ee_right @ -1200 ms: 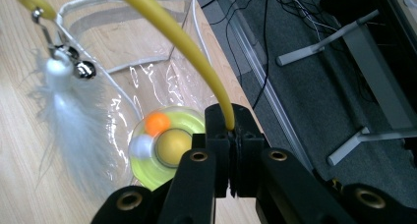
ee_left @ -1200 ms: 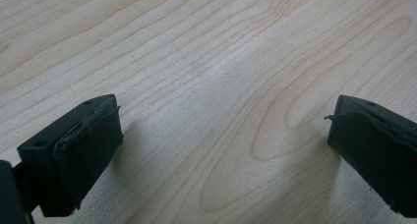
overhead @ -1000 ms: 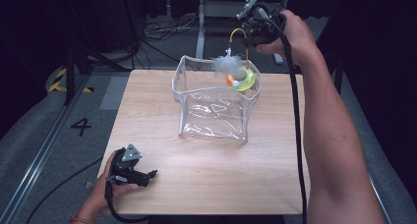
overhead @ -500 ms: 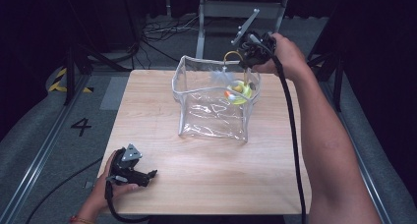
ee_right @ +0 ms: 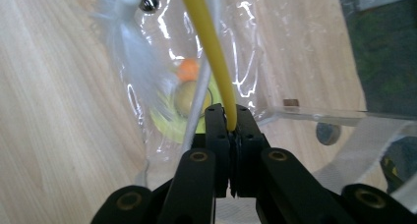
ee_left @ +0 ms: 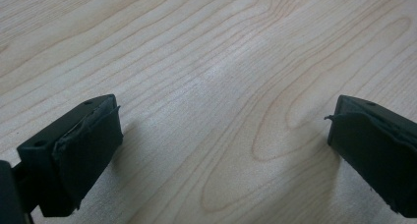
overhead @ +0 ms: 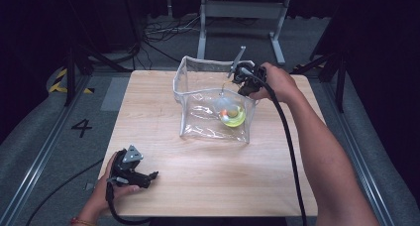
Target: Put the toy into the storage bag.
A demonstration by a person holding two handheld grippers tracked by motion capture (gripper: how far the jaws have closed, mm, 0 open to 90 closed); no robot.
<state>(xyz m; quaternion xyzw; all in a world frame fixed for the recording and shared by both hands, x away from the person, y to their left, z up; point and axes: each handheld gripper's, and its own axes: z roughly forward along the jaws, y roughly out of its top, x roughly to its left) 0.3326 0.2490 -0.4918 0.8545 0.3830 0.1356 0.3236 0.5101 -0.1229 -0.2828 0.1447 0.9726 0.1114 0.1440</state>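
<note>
A clear plastic pouch (overhead: 202,94) stands open on the wooden table (overhead: 208,176). My right gripper (overhead: 243,82) hovers over its right rim, shut on a thin yellow rod (ee_right: 206,42). From the rod hangs a toy with a white feather (ee_right: 130,52), a small bell (ee_right: 150,3), an orange ball (ee_right: 188,69) and a yellow-green ring (ee_right: 167,122). The toy (overhead: 231,115) sits low inside the pouch. My left gripper (overhead: 132,170) rests at the table's near left, and its jaws (ee_left: 223,130) are open over bare wood.
Black cables trail from both grippers. A metal stand (overhead: 242,10) and loose cables lie on the floor beyond the table. The pouch's zip rim (ee_right: 334,117) runs just past my right gripper. Bare tabletop stretches in front of the pouch.
My right gripper has come down and toward the near side, lowering the feathered toy from above the pouch's rim into the pouch. The left gripper has stayed put.
</note>
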